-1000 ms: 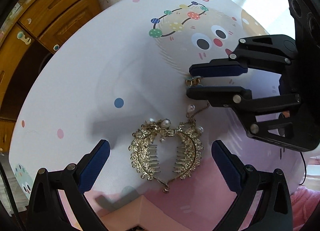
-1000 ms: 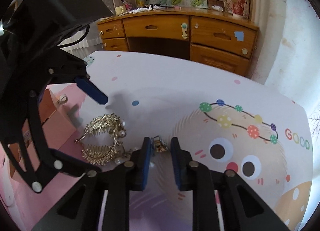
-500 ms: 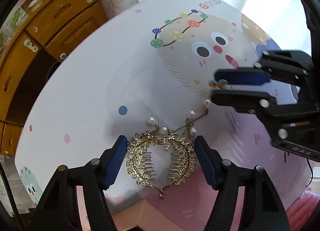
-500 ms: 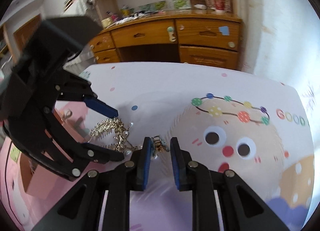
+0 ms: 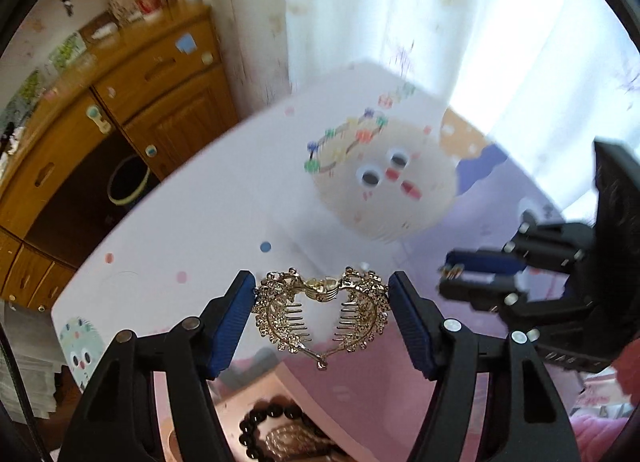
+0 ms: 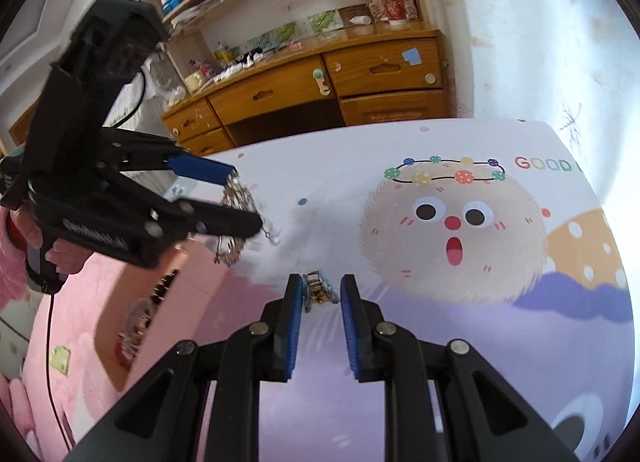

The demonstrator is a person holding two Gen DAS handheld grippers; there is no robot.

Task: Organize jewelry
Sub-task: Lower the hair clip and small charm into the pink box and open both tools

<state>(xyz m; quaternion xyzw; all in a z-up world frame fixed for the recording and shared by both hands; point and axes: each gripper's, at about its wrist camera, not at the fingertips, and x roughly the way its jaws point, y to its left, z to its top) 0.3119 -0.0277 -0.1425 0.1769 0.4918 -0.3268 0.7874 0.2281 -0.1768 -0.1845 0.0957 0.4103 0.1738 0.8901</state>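
My left gripper (image 5: 322, 300) is shut on a gold heart-shaped hair comb (image 5: 323, 312) and holds it lifted above the table, over the pink jewelry box (image 5: 280, 414). The comb also shows in the right wrist view (image 6: 240, 205) between the left gripper's fingers, with chains dangling. My right gripper (image 6: 320, 294) is shut on a small gold clasp piece (image 6: 318, 290) just above the table; it also shows in the left wrist view (image 5: 450, 280). A black bead bracelet (image 5: 272, 418) lies in the box.
The table wears a cartoon-printed cloth (image 6: 452, 221). The open pink box (image 6: 160, 294) stands at the table's left. A wooden desk with drawers (image 6: 320, 89) is behind the table. A curtain (image 5: 440, 21) hangs past the far edge.
My left gripper closed on the gold comb and lifted it off the table toward the pink box. My right gripper rose and drew back, still holding the clasp piece.
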